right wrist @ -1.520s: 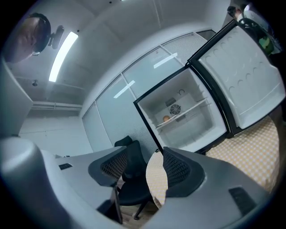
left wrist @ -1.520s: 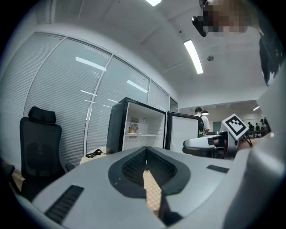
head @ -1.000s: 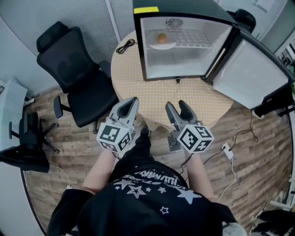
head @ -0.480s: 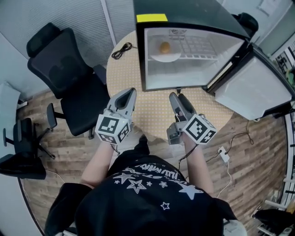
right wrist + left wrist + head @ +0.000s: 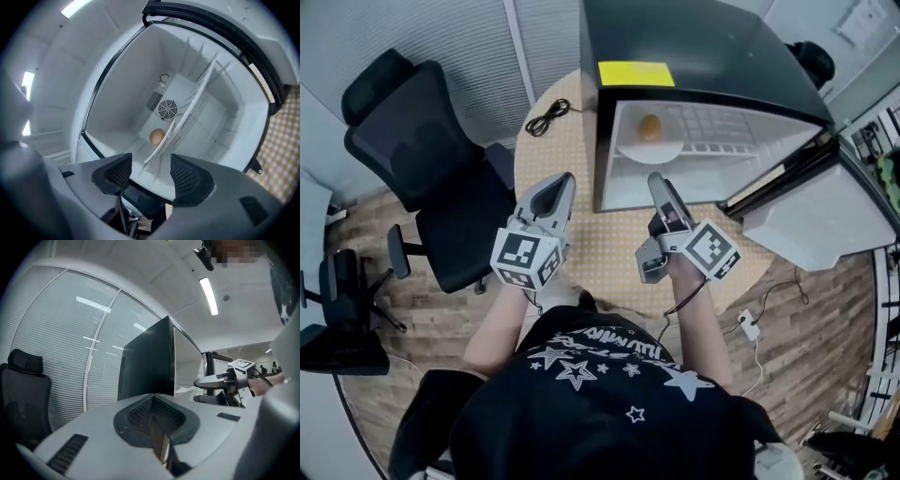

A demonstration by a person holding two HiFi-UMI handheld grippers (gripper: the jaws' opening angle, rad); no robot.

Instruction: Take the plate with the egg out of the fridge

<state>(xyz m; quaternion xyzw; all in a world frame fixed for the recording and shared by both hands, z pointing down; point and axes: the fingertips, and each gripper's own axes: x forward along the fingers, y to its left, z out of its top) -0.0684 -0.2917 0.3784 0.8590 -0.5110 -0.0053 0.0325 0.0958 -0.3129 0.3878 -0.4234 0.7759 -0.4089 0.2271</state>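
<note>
A small black fridge [image 5: 703,66] stands open on the round table [image 5: 572,150]. On its wire shelf, at the left, lies a white plate [image 5: 649,147] with a brown egg [image 5: 650,127]. My right gripper [image 5: 659,184] is open and empty, just in front of the fridge's lower left opening. In the right gripper view the egg [image 5: 156,137] shows between and beyond the jaws [image 5: 149,165], beside the tilted shelf edge [image 5: 187,115]. My left gripper [image 5: 562,182] is shut and empty over the table left of the fridge; its view [image 5: 153,398] shows the fridge's dark side [image 5: 147,362].
The fridge door [image 5: 811,211] hangs open to the right. A black cable [image 5: 546,117] lies coiled at the table's back left. A black office chair [image 5: 422,159] stands left of the table, another chair [image 5: 337,309] at the far left. A white power strip [image 5: 748,328] lies on the wood floor.
The person has stepped closer to the fridge. Both grippers moved forward over the table, the right one reaching the fridge's opening. Neither jaw state changed.
</note>
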